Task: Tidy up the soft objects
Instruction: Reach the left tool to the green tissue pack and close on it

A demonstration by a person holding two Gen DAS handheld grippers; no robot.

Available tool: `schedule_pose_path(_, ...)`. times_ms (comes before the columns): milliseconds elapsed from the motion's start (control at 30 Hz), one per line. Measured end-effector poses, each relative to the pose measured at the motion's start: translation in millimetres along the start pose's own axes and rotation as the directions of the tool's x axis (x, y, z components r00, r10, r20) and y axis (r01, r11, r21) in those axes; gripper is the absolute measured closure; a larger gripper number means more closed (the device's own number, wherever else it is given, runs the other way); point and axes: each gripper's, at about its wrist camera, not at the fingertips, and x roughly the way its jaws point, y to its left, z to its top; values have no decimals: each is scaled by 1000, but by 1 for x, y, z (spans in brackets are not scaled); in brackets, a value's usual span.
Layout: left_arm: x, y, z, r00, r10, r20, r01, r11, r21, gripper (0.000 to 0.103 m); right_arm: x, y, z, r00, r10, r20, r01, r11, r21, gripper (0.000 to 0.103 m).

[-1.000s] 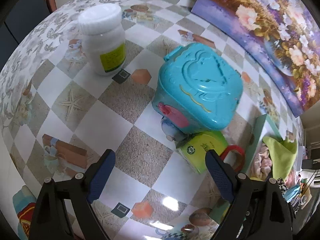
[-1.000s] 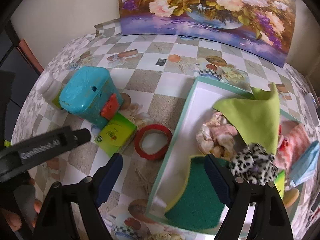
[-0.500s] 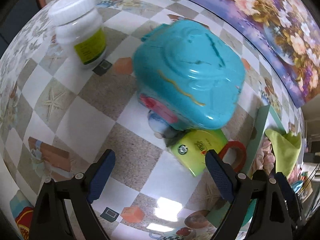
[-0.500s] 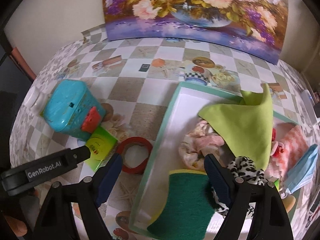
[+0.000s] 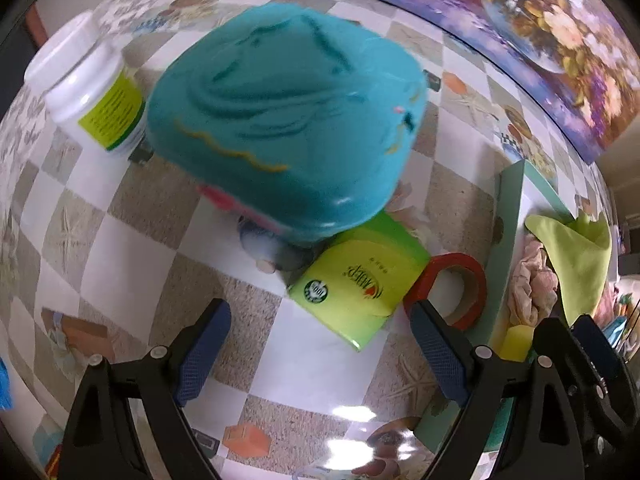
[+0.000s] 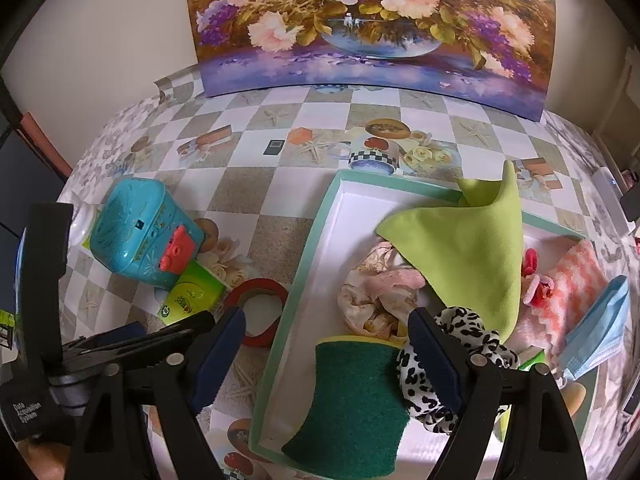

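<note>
Two tongs hang spread over the checkered counter (image 6: 256, 184), each gripping nothing. The left tongs (image 5: 320, 344) point down just short of a green packet (image 5: 360, 284), which lies tucked under the teal box (image 5: 280, 120) at 12 o'clock, with a red tape ring (image 5: 460, 276) at 2 o'clock. The right tongs (image 6: 326, 344) hover above the mint-rimmed tray (image 6: 304, 256), where the green sponge (image 6: 356, 396), leopard scrunchie (image 6: 464, 340), lime cloth (image 6: 468, 248) and pink fabric (image 6: 380, 292) lie together.
</note>
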Motion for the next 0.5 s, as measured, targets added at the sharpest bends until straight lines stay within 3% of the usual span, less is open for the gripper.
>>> schedule_pose_path(233, 3, -12, 3, 1000, -17, 26, 16, 999, 29, 13, -2, -5, 0, 1000, 7, 4, -7, 1000, 18, 17)
schedule_pose_path(500, 15, -23, 15, 999, -30, 32, 28, 999, 37, 28, -2, -6, 0, 1000, 10, 2, -10, 1000, 24, 17)
